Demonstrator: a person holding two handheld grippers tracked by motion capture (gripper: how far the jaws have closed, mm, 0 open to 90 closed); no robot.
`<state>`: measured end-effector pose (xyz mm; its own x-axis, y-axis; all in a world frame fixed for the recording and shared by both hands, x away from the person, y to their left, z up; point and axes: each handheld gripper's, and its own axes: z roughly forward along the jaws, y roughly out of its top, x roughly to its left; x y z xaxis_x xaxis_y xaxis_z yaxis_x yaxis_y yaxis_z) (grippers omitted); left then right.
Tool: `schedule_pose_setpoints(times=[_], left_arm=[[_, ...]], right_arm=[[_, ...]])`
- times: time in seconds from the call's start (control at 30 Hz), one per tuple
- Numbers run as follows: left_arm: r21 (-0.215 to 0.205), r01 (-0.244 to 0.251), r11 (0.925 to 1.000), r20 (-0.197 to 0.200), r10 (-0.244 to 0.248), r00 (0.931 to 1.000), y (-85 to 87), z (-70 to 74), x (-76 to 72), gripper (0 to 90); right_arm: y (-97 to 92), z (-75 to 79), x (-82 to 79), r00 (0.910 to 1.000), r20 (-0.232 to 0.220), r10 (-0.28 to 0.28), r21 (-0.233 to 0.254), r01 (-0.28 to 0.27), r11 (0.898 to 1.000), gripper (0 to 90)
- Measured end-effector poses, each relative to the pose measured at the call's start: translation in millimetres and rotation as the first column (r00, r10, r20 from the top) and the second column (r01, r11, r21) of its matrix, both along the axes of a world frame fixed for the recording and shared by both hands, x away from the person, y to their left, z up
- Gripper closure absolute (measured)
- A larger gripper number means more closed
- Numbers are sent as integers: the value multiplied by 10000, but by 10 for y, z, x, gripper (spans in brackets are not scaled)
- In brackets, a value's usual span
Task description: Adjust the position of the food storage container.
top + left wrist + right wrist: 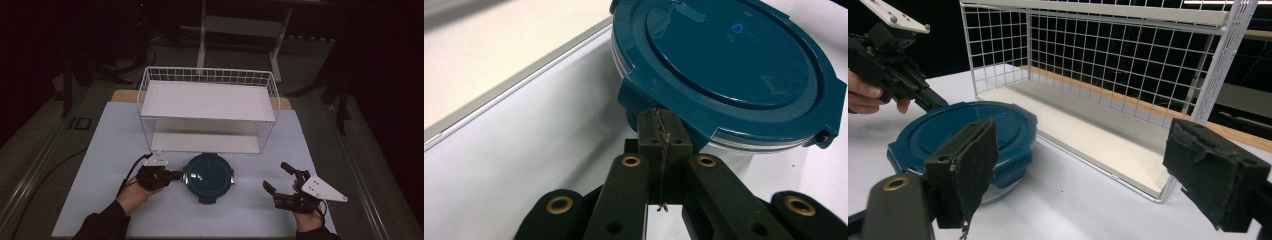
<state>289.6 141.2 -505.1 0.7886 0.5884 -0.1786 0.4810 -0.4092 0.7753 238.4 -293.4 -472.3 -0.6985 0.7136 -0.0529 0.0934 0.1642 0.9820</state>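
White table (100, 200) takes up most of the high view, dark floor around it; white wire rack (207, 107) with two flat shelves sits at 12 o'clock on the table, open front facing the person; in the right gripper view the rack (1128, 60) fills the upper right, lower shelf pale and bare; round teal lidded container (208, 177) sits at centre, just in front of the rack's lower shelf, at 6 o'clock from it, upright on the table, lid on with latch tabs around the rim; in the left gripper view the container (734, 70) is at 1 o'clock, clear base showing under the lid; in the right gripper view the container (963, 132) is at 9 o'clock, beside the rack's front corner; left gripper (172, 175) lies at 9 o'clock of the container, held by a hand at 7 o'clock of the table; jaws pressed together, nothing between them, tips touching or just at the lid's side tab, cannot tell which; the left gripper (933, 102) reaches the lid's far edge; right gripper (277, 177) is at 3 o'clock of the container, well apart from it, jaws spread wide and holding nothing.
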Motion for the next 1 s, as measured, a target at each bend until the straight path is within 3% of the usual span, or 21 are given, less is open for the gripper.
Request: schedule_pose_setpoints(times=[0.9, 1.0], left_arm=[[-402, 205, 9990, -175, -212, 9996, -269, -14, 69, 895], [-491, 120, 9987, 14, -120, 9999, -227, 25, 54, 778]], right_arm=[[33, 4, -10, 10000, 26, -7, -184, 8, 9998, 144], [29, 3, -7, 10000, -82, -25, -196, 23, 9998, 143]])
